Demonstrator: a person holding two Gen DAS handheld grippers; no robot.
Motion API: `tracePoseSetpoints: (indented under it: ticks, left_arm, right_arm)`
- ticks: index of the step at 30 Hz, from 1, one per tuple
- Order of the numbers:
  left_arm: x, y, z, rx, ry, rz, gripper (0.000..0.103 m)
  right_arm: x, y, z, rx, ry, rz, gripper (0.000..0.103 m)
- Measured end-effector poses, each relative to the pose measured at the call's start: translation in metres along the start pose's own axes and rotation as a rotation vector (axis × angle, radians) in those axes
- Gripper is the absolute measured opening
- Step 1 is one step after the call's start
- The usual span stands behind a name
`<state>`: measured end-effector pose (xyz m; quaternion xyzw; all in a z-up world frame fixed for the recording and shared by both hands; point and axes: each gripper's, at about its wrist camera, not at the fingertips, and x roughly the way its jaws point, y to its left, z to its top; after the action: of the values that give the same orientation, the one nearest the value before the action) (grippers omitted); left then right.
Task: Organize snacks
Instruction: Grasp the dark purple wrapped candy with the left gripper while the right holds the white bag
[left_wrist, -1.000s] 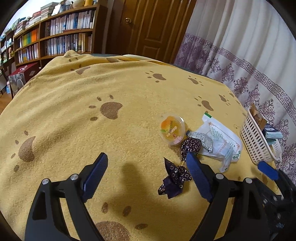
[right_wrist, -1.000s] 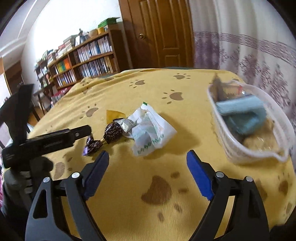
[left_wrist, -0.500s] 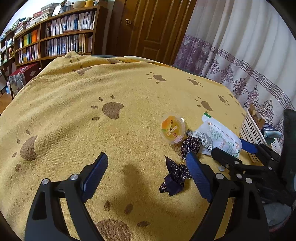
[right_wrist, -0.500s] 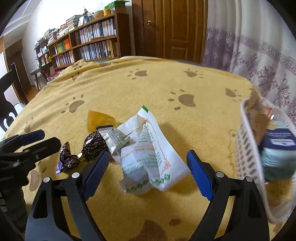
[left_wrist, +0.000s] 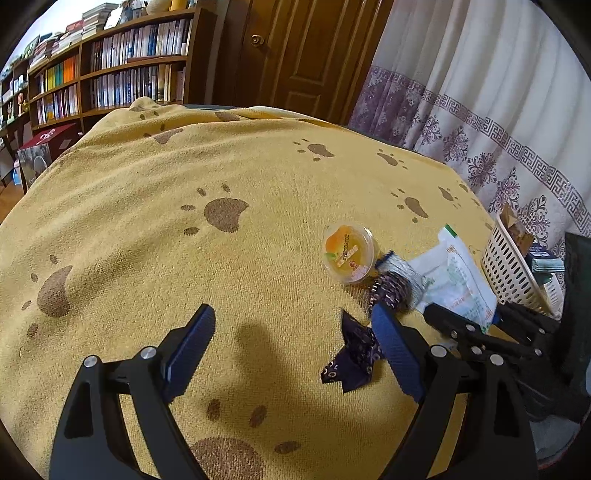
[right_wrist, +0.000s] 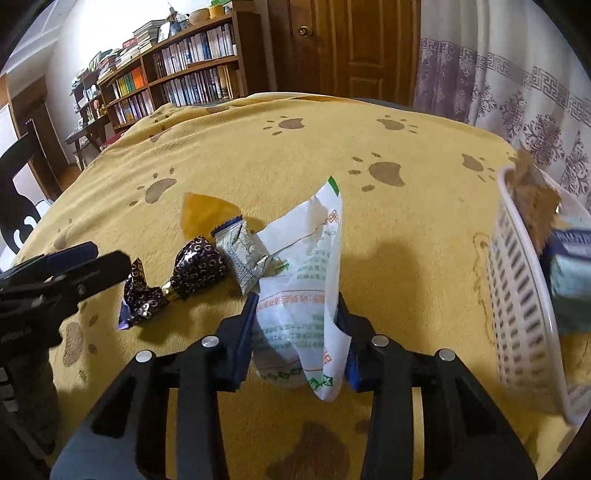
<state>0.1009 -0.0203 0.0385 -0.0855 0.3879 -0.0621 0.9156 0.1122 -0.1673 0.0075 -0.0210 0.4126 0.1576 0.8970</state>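
Right gripper (right_wrist: 297, 332) just closed on the white packet (right_wrist: 306, 295) at lower centre of the right wrist frame, blue pads pressing both its sides, basket (right_wrist: 517, 314) at the right edge. Left gripper (left_wrist: 295, 347) wide open over the yellow cloth (left_wrist: 184, 221), gripping nothing, dark candy (left_wrist: 354, 354) just inside its right finger.

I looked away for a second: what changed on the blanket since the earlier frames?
The right gripper advanced to the white packet and its jaws have just closed on it. The left gripper, jelly cup, dark candy and basket stayed put.
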Motion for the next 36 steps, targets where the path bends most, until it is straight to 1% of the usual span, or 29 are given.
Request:
tracePoseSetpoints:
  ticks: [6,11,13,16,22,28,32,36]
  left_arm:
    - [0.001,-0.003,-0.001,0.012,0.003,0.0,0.086]
    - [0.002,-0.008,-0.004,0.034,0.004,-0.002,0.086]
    - [0.002,-0.009,-0.004,0.04,0.004,-0.003,0.086]
    - [0.002,-0.011,-0.005,0.052,0.002,-0.006,0.086]
    - [-0.002,-0.019,-0.007,0.087,-0.012,-0.028,0.086]
    - [-0.001,-0.035,-0.01,0.152,-0.011,-0.074,0.086]
    - [0.002,-0.048,-0.012,0.207,-0.007,-0.089,0.086]
    - [0.011,-0.06,-0.011,0.253,0.017,-0.105,0.086]
  right_arm:
    - [-0.02,-0.007,-0.023,0.045,0.006,0.031,0.04]
    - [-0.038,-0.008,-0.044,0.056,0.008,0.038,0.04]
    - [-0.045,-0.008,-0.052,0.061,0.008,0.029,0.04]
    - [-0.056,-0.012,-0.065,0.082,0.006,-0.011,0.04]
    - [-0.073,-0.026,-0.086,0.137,-0.005,-0.048,0.04]
    - [-0.081,-0.036,-0.097,0.186,-0.018,-0.044,0.04]
    - [-0.084,-0.038,-0.101,0.198,-0.025,-0.031,0.04]
    - [-0.085,-0.041,-0.103,0.208,-0.034,-0.017,0.04]
